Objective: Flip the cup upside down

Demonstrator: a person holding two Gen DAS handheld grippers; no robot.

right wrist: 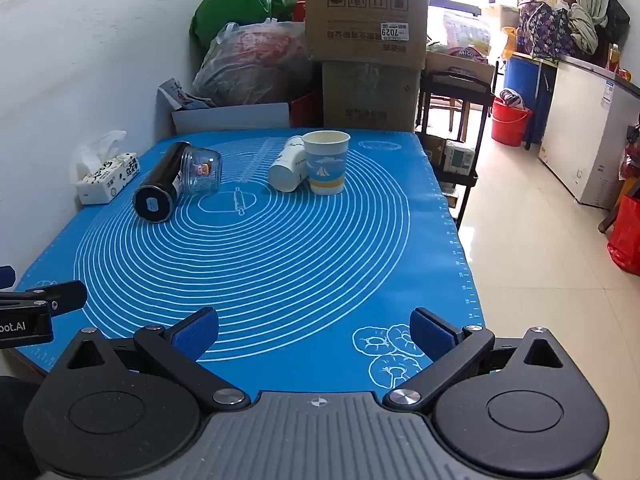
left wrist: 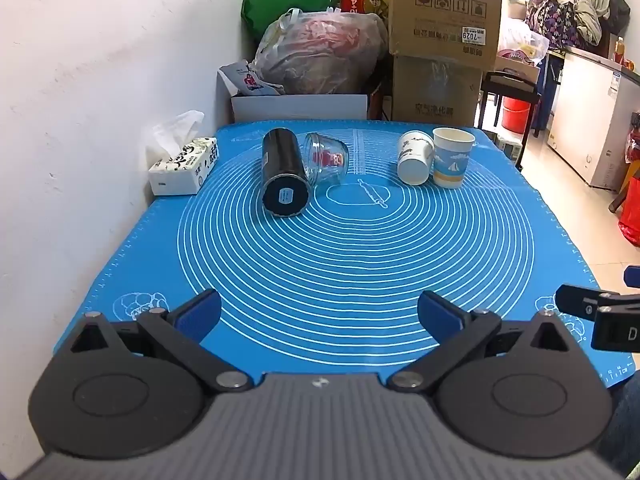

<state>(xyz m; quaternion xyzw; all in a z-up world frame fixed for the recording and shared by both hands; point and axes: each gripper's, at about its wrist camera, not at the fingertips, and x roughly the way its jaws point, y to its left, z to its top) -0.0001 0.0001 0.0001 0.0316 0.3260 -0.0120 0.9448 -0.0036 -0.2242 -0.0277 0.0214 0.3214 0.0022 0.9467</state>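
Nothing flipped yet: blue paper cup (right wrist: 325, 162) stands mouth-up on bench mat (right wrist: 280, 264). My left claw (left wrist: 319, 316) and right claw (right wrist: 314, 330) gape wide, empty, well short.

Open left tongs (left wrist: 319, 316), blue pads spread wide, hang above the near edge of a blue mat (left wrist: 352, 248) covering the desk. At the far side, a black bottle (left wrist: 284, 172) lies touching a tipped glass jar (left wrist: 326, 158). To their right, a white paper cup (left wrist: 415, 156) on its side leans against an upright blue paper cup (left wrist: 452, 158).
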